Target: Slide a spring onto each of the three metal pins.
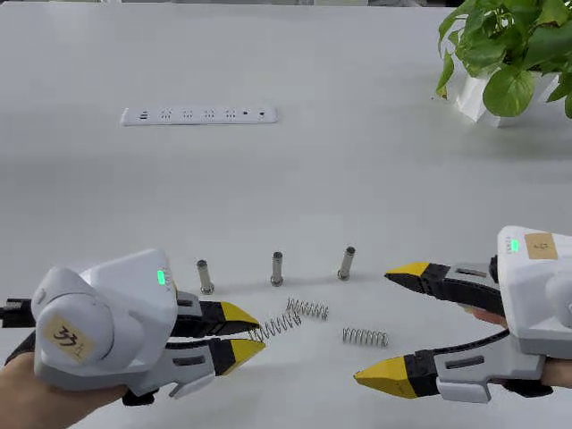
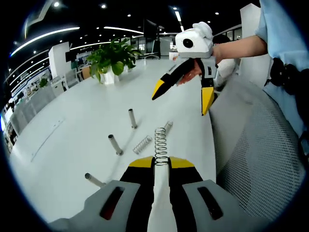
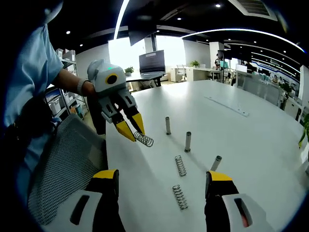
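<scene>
Three pins [image 1: 205, 276] [image 1: 277, 268] [image 1: 346, 263] upright in a row toward the bench's [image 1: 357, 179] near edge. Three springs: held spring [image 1: 275, 326] pinched by one end in left hand-held gripper [image 1: 257, 332], jaws nearly closed; two loose springs [image 1: 307, 309] [image 1: 365, 337] flat just before the pins. Right hand-held gripper [image 1: 372, 324] wide open, empty. Bench white; gripper views add open-plan office, mesh chair [image 2: 260, 159].

Bright, even ceiling light, soft shadows, sharp focus, fisheye-warped edges.

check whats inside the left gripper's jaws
One spring, pinched at its near end by the left gripper, the rest sticking out free. How far it reaches between the yellow tips is covered.
</scene>
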Action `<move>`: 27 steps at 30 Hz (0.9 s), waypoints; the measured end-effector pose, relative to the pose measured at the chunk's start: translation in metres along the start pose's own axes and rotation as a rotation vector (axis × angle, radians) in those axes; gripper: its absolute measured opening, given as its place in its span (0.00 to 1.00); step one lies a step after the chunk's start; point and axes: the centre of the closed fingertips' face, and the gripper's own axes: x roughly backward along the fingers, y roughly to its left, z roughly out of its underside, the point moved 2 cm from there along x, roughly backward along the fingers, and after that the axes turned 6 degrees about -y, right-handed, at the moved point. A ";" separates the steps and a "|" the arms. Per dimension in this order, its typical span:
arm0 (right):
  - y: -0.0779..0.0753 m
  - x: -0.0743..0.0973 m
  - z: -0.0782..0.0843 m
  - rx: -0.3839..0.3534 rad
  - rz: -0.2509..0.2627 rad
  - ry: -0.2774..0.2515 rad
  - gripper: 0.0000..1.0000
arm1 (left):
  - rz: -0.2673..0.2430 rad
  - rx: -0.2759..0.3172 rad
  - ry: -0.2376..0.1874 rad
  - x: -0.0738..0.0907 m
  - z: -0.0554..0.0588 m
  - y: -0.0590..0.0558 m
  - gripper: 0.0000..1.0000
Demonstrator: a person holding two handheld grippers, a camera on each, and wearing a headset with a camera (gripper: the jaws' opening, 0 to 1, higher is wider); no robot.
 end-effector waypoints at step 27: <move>0.031 -0.031 -0.022 0.200 -0.299 0.058 0.25 | 0.049 -0.009 -0.021 -0.002 -0.005 -0.019 0.07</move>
